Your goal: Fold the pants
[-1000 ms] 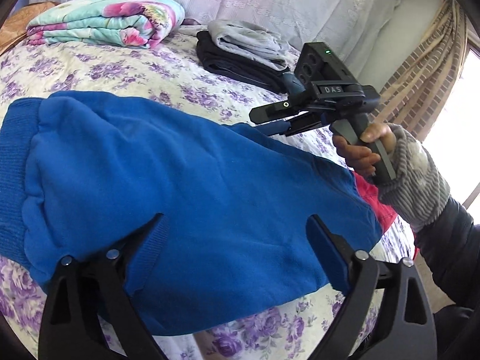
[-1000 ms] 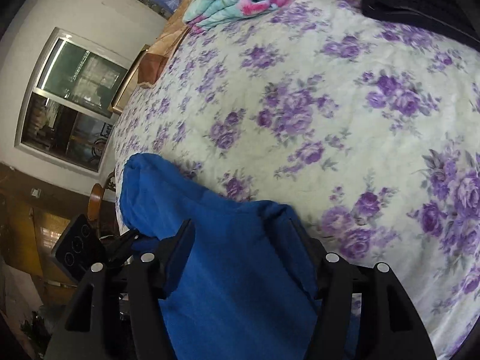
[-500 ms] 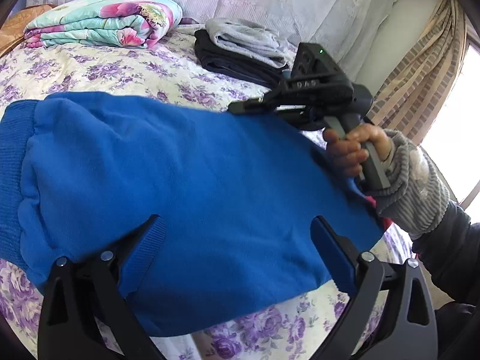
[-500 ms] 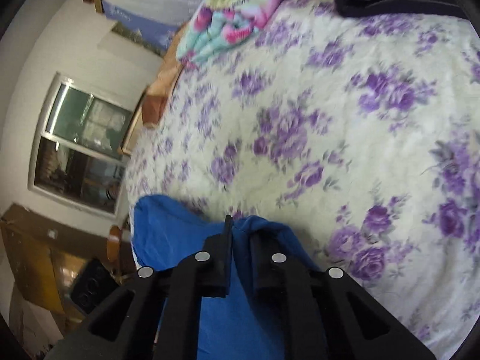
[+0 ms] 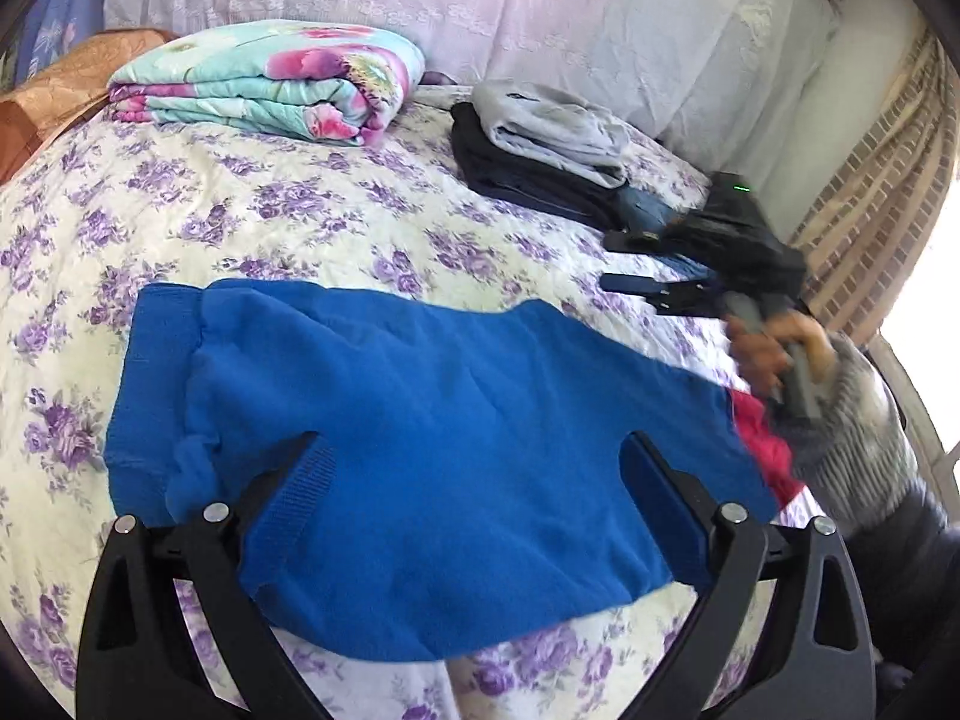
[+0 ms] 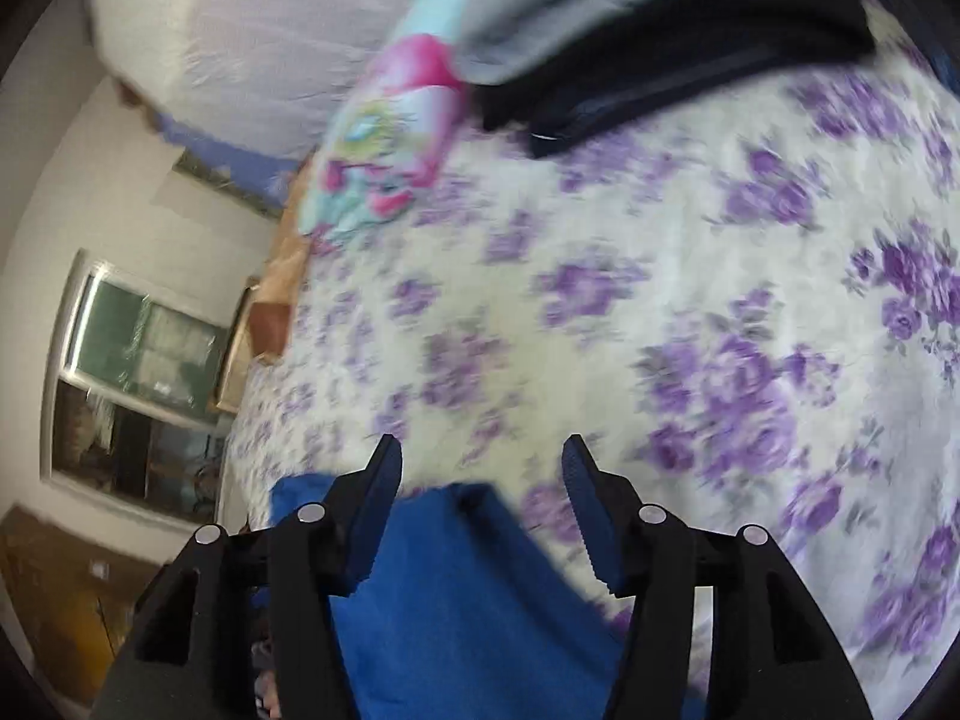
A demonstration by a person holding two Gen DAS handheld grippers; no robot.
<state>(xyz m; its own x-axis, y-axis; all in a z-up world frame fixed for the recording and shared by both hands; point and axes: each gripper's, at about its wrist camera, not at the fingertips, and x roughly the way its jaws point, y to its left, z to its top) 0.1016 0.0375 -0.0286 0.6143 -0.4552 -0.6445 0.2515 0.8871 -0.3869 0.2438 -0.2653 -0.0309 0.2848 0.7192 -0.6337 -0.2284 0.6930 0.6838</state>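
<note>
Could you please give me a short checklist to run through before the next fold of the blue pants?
1. Right gripper released: ok. Its jaws have just been opening and stand apart, pads pressing on nothing, the cloth's edge lying below them.
2. Left gripper free: ok. Jaws wide open above the blue pants, not pinching them.
3. Pants lying flat on the bed: ok, folded into a wide band with only slight bunching by the waistband.
4. Edges of the layers lined up: cannot tell; the underside is hidden.
5. Room ahead for a fold: ok. The folded blanket and stacked clothes lie apart from the pants.
6. Red cloth under the right end: cannot tell what it is.
</note>
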